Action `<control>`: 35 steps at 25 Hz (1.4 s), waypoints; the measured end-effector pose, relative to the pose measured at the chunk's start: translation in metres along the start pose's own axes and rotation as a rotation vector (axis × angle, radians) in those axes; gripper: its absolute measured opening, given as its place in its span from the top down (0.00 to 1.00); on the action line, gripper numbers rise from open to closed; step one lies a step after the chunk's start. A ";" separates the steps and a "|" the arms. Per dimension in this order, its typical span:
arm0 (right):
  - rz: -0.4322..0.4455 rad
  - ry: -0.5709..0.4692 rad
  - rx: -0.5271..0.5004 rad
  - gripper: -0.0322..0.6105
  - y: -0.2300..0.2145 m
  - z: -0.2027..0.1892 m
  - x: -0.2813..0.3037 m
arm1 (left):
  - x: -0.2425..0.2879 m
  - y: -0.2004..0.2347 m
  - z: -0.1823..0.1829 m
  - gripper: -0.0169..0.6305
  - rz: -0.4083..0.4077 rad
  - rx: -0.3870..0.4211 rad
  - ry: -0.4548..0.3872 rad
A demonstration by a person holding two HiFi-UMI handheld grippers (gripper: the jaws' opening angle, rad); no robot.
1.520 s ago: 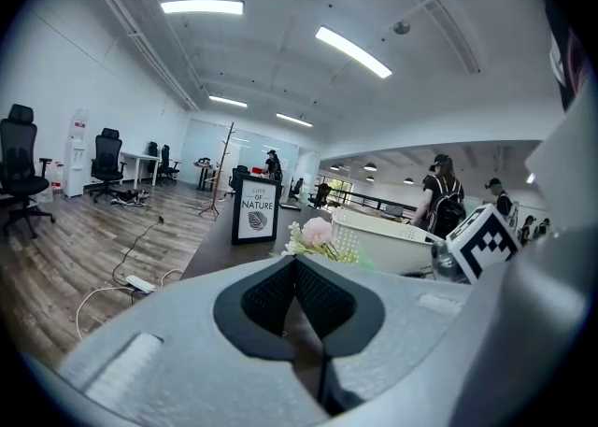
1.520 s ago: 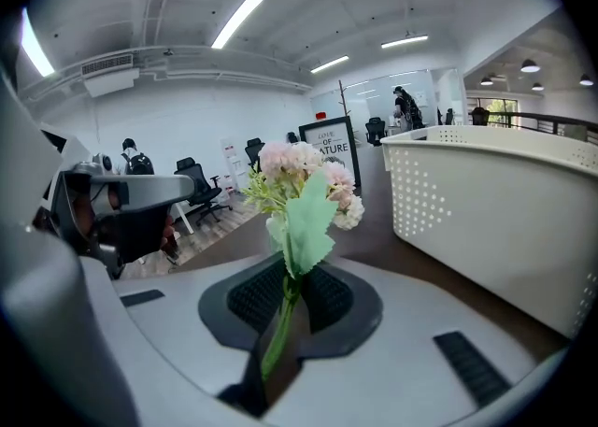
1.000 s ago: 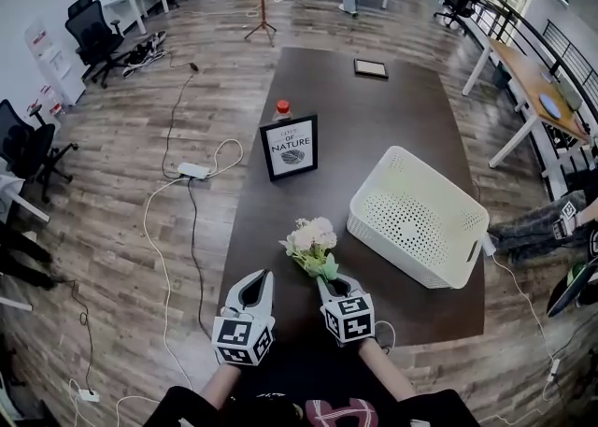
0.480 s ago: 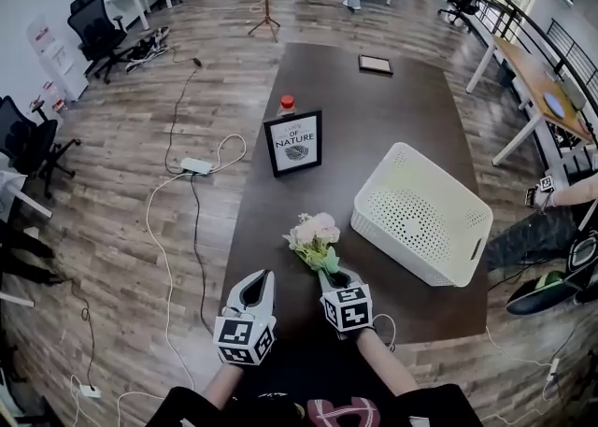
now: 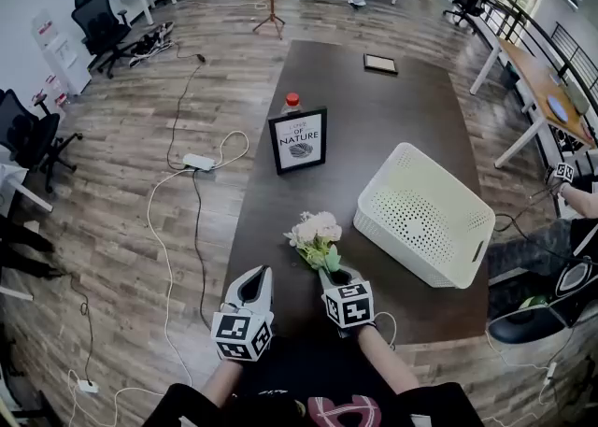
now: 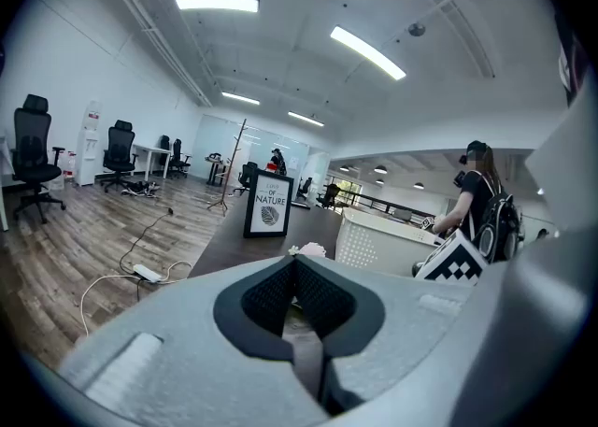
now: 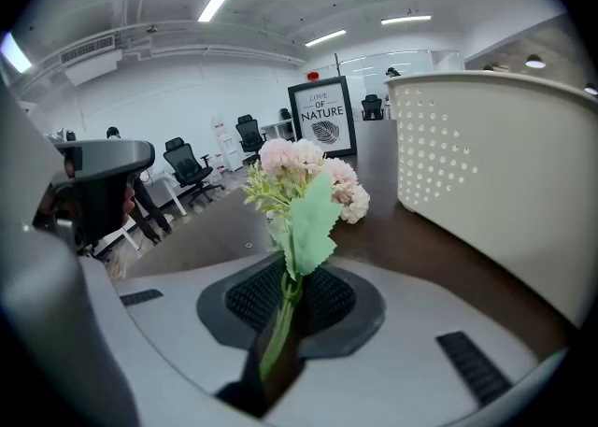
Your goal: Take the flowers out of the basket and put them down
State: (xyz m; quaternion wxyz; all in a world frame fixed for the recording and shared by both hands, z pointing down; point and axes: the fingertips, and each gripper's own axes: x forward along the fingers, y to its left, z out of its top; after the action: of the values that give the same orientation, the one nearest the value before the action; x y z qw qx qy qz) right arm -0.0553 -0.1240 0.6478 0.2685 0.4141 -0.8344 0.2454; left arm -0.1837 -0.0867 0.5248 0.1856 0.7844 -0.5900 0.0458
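Head view, my two claws at the near edge of the desk [image 5: 374,126].

(a) Right claw [image 5: 329,276]: I have the green stem of the flowers [image 5: 316,234] running between its two pads, which are beginning to part at this instant. The stem is still seated in the narrow gap between them. In the right claw view a pale green leaf sits just above the pads. The pink and cream blossoms lean forward and away from me over the dark desk top.

(b) Left claw [image 5: 257,271]: clenched. In its own view the two dark pads meet at the tips with nothing between them. It sits just beside the right claw, to its left, pointing the same way.

(c) Flowers: outside the white perforated basket [image 5: 425,215], near its left corner but apart from it, over bare desk. I cannot tell whether the blossoms touch the surface.

(d) Basket: it sits on the right half of the desk, turned at an angle to the edges.

(e) Behind the flowers, a black-framed sign [image 5: 299,140] reading "LOVE OF NATURE" stands upright. A bottle with a red cap [image 5: 292,101] is just behind it, and a small dark frame [image 5: 380,64] lies flat at the far end.
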 end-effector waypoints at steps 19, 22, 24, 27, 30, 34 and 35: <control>0.062 -0.019 0.028 0.71 0.007 0.012 -0.004 | -0.002 0.002 -0.003 0.96 0.014 -0.004 0.002; 0.068 -0.029 0.027 0.67 0.007 0.017 -0.007 | -0.002 0.002 -0.002 0.96 0.015 -0.005 0.001; 0.074 -0.037 0.030 0.61 0.008 0.020 -0.009 | -0.002 0.002 -0.002 0.96 0.015 -0.006 0.000; 0.082 -0.062 0.035 0.58 0.012 0.025 -0.012 | -0.002 0.003 -0.002 0.96 0.016 -0.006 -0.002; 0.096 -0.120 0.058 0.58 0.014 0.035 -0.018 | -0.002 0.003 -0.001 0.96 0.019 -0.005 -0.003; 0.065 -0.181 0.045 0.65 0.012 0.044 -0.028 | -0.003 0.003 -0.001 0.96 0.021 -0.003 -0.004; 0.056 -0.188 0.044 0.66 0.012 0.044 -0.030 | -0.003 0.003 -0.002 0.96 0.021 -0.004 -0.004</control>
State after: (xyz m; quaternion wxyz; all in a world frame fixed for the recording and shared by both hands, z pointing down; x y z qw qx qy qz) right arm -0.0602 -0.1288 0.5932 0.1728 0.4176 -0.8615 0.2314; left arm -0.1873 -0.0841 0.5261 0.1852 0.7778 -0.5989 0.0450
